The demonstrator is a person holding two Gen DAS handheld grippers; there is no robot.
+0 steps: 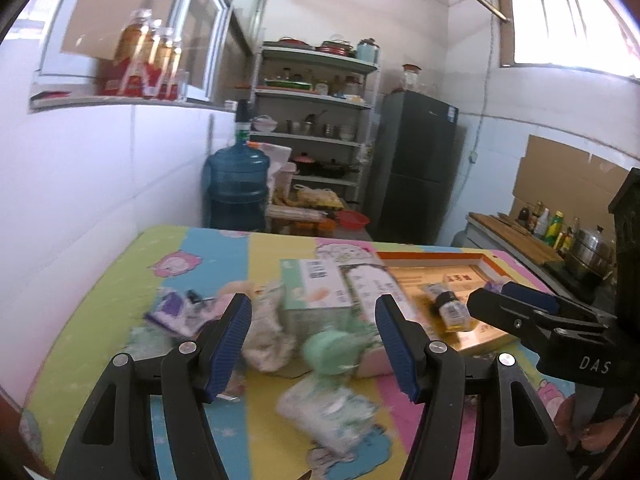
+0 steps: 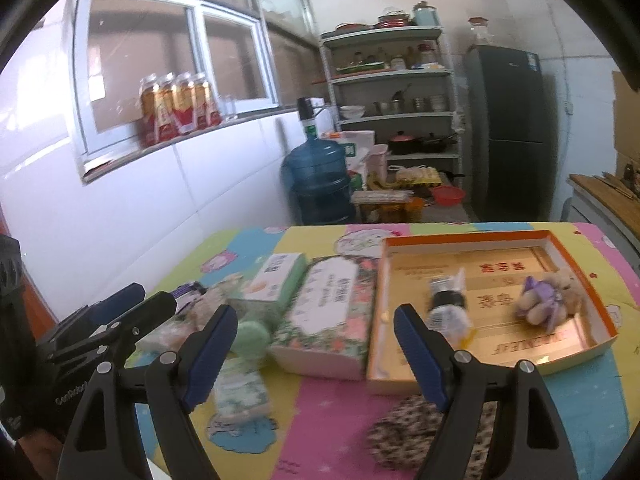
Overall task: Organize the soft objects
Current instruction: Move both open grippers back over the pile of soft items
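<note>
Seen from the left wrist, the left gripper [image 1: 314, 344] is held wide apart and empty above the colourful table mat [image 1: 100, 300], over a blurred round green soft object [image 1: 326, 350], with a green tissue pack [image 1: 332, 412] nearer the camera and the right gripper [image 1: 516, 300] reaching in beside the orange-rimmed box [image 1: 440, 258]. From the right wrist, the right gripper [image 2: 316, 344] is likewise spread wide and empty, a floral tissue box [image 2: 332, 304] is seen touching the orange-rimmed box [image 2: 464, 237], inside which a small bottle [image 2: 446, 300] and a plush bear [image 2: 550, 294] are lying, and a leopard-print cloth [image 2: 404, 432] is spread on the mat below.
</note>
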